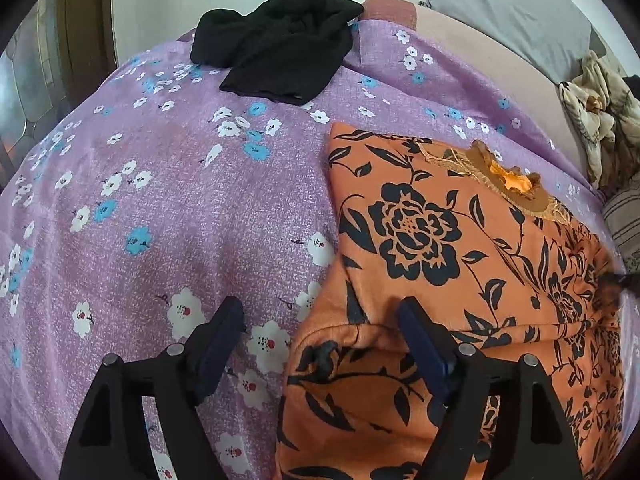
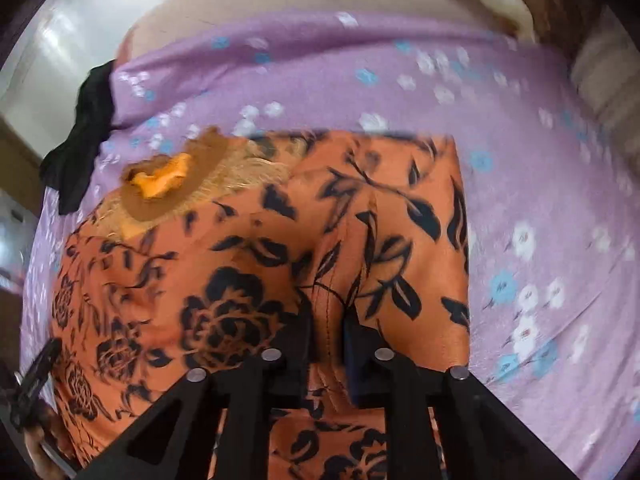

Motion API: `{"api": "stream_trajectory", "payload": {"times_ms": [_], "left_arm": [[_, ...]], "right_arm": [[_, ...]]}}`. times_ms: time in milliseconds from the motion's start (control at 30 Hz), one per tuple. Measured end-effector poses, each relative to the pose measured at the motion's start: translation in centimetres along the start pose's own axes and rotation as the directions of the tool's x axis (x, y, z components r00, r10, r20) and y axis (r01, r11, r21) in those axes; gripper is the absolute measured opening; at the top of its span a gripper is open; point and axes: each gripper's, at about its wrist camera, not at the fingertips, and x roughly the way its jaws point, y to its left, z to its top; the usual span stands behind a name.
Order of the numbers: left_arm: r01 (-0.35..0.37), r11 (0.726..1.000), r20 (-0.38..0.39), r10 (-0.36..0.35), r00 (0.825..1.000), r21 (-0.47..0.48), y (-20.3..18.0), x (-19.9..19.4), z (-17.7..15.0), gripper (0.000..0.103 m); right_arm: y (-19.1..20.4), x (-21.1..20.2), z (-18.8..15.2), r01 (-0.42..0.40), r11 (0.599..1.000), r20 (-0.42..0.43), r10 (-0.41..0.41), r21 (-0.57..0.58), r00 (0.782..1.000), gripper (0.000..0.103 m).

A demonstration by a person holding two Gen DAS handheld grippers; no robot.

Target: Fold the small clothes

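A bed covered by a purple floral sheet fills most of both views. On it, at the right and lower right of the left wrist frame, lies the orange garment printed with black roses and leaves, its brown lace neckline toward the upper right. In the right wrist view the same garment takes up the centre and lower left, bunched into a ridge running up from the bottom centre. A crumpled black garment sits on the sheet at the top centre of the left frame. A grey pillow shows at the upper right.

The left tongs are spread wide, one finger over the sheet, the other over the orange cloth's edge. The right tongs are pinched closed on the orange fold.
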Motion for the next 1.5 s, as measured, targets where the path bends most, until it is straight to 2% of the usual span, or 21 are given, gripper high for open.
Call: {"api": "stream_trajectory", "payload": {"times_ms": [133, 167, 200, 267, 333, 367, 500, 600, 667, 700, 733, 867, 933, 1000, 1067, 1133, 1233, 1333, 1400, 1467, 1500], "left_arm": [[-0.003, 1.000, -0.003, 0.003, 1.000, -0.016, 0.1, 0.1, 0.1, 0.080], [-0.008, 1.000, -0.002, 0.008, 1.000, -0.012, 0.0, 0.2, 0.1, 0.080], [-0.013, 1.000, -0.002, 0.013, 1.000, -0.004, -0.1, 0.2, 0.0, 0.081], [-0.013, 1.000, 0.000, 0.013, 1.000, 0.002, -0.1, 0.1, -0.1, 0.081], [-0.009, 1.000, -0.002, 0.009, 1.000, -0.006, 0.0, 0.1, 0.0, 0.081], [-0.014, 1.000, -0.002, 0.014, 1.000, -0.006, -0.1, 0.2, 0.0, 0.081], [-0.022, 1.000, -0.001, 0.022, 1.000, 0.003, -0.2, 0.2, -0.1, 0.082], [-0.019, 1.000, -0.002, 0.019, 1.000, 0.002, -0.1, 0.2, -0.1, 0.082], [-0.018, 1.000, 0.000, 0.018, 1.000, 0.003, -0.1, 0.3, -0.1, 0.082], [-0.017, 1.000, -0.001, 0.017, 1.000, 0.002, -0.1, 0.3, 0.0, 0.082], [-0.017, 1.000, -0.002, 0.017, 1.000, 0.002, -0.1, 0.3, 0.0, 0.082], [-0.027, 1.000, -0.004, 0.027, 1.000, 0.008, -0.2, 0.5, 0.1, 0.083], [-0.033, 0.999, -0.003, 0.033, 0.999, 0.011, -0.3, 0.5, 0.1, 0.084], [-0.032, 0.999, 0.000, 0.032, 0.999, 0.015, -0.3, 0.5, 0.0, 0.084], [-0.022, 1.000, 0.000, 0.022, 1.000, 0.007, 0.0, 0.5, 0.0, 0.084], [-0.032, 0.999, -0.002, 0.032, 0.999, 0.010, -0.2, 0.6, 0.0, 0.084], [-0.035, 0.999, -0.002, 0.035, 0.999, 0.012, -0.2, 0.6, 0.0, 0.084], [-0.035, 0.999, -0.003, 0.035, 0.999, 0.012, -0.2, 0.6, 0.0, 0.084], [-0.036, 0.999, -0.002, 0.036, 0.999, 0.012, -0.2, 0.6, 0.0, 0.085], [-0.031, 0.999, -0.001, 0.031, 1.000, 0.011, -0.2, 0.6, 0.0, 0.085], [-0.030, 0.999, -0.001, 0.030, 1.000, 0.011, -0.1, 0.5, -0.1, 0.085]], "right_arm": [[0.8, -4.9, -1.0, 0.066, 0.997, 0.187, -0.059, -0.032, 0.981, 0.019], [0.4, -4.0, -1.7, 0.102, 0.994, 0.164, -0.094, -0.040, 0.982, 0.023], [-0.7, -1.3, -2.5, 0.123, 0.992, 0.046, -0.121, -0.037, 0.992, 0.030], [-2.3, 1.1, -3.4, 0.073, 0.997, -0.061, -0.072, 0.024, 0.996, 0.033], [-3.0, -0.7, -3.2, 0.031, 0.998, 0.020, -0.033, 0.055, 0.999, 0.065], [-3.1, -1.4, -2.9, 0.011, 0.997, 0.047, -0.015, 0.082, 0.999, 0.070], [-3.0, -1.9, -0.4, -0.053, 0.996, 0.098, 0.046, 0.068, 0.994, 0.072], [-1.8, 1.0, 1.4, 0.015, 0.999, 0.027, -0.016, 0.040, 0.999, 0.072], [-1.8, 2.7, 2.0, 0.003, 1.000, -0.035, -0.002, 0.030, 0.999, 0.058], [-1.6, 2.9, 2.0, 0.035, 0.999, -0.032, -0.035, -0.008, 0.999, 0.022], [-1.2, 2.9, 2.3, 0.073, 0.996, -0.024, -0.074, -0.043, 0.997, 0.010], [2.0, -1.2, 2.4, 0.189, 0.962, 0.152, -0.161, -0.196, 0.975, 0.008], [1.3, -1.3, 2.1, 0.242, 0.956, 0.204, -0.207, -0.165, 0.957, 0.008], [-0.9, 3.3, 1.6, 0.191, 0.975, -0.002, -0.193, -0.113, 0.981, 0.012], [-1.5, 2.5, 1.2, 0.153, 0.987, 0.063, -0.149, -0.051, 0.987, 0.021], [-1.7, 1.4, 1.6, 0.146, 0.989, 0.089, -0.145, -0.006, 0.985, 0.064], [-0.7, -2.2, 2.0, 0.131, 0.991, 0.208, -0.131, 0.014, 0.969, 0.066], [0.7, -4.4, 1.5, -0.130, 0.991, 0.270, 0.124, 0.007, 0.955, 0.067], [0.8, -3.0, 0.8, -0.332, 0.943, 0.224, 0.316, 0.034, 0.922, 0.070], [0.0, 1.7, -0.4, -0.295, 0.949, 0.074, 0.289, 0.106, 0.955, 0.071], [-1.4, 4.4, -1.2, -0.263, 0.945, -0.004, 0.269, 0.197, 0.963, 0.060]]}}
